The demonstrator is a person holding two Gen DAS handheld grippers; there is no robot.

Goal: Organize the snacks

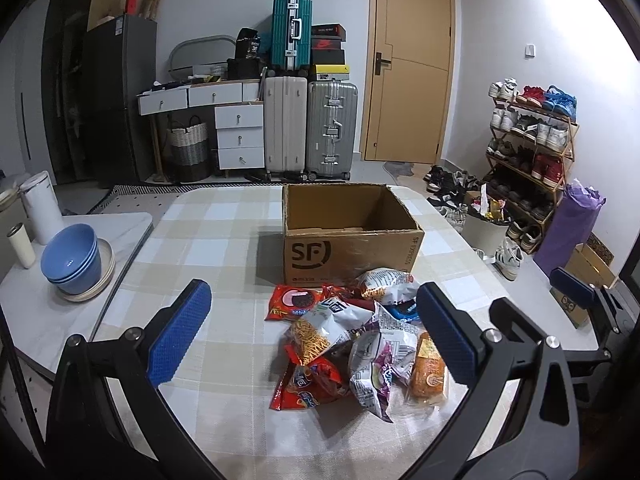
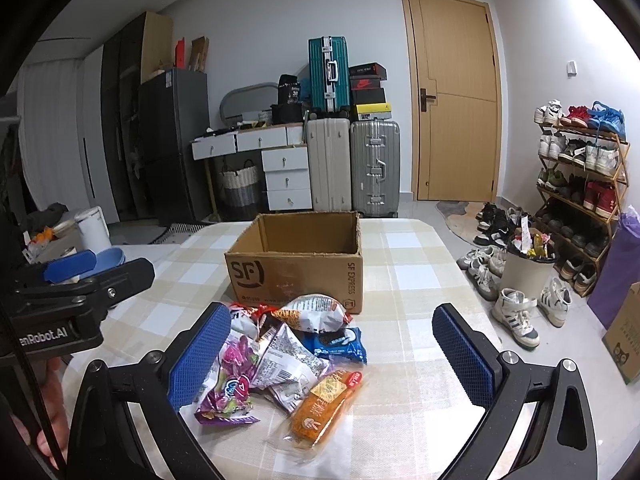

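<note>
Right wrist view: both claws, right claw and left claw, released and empty over snack bags heaped on desk before box; bags likely light, crinkly, slippery, so pinch a sealed edge.

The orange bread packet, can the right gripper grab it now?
Probably yes. The orange bread packet lies at the near edge of the pile, nothing on top, and the right gripper is open just above it with a free way down.
</note>
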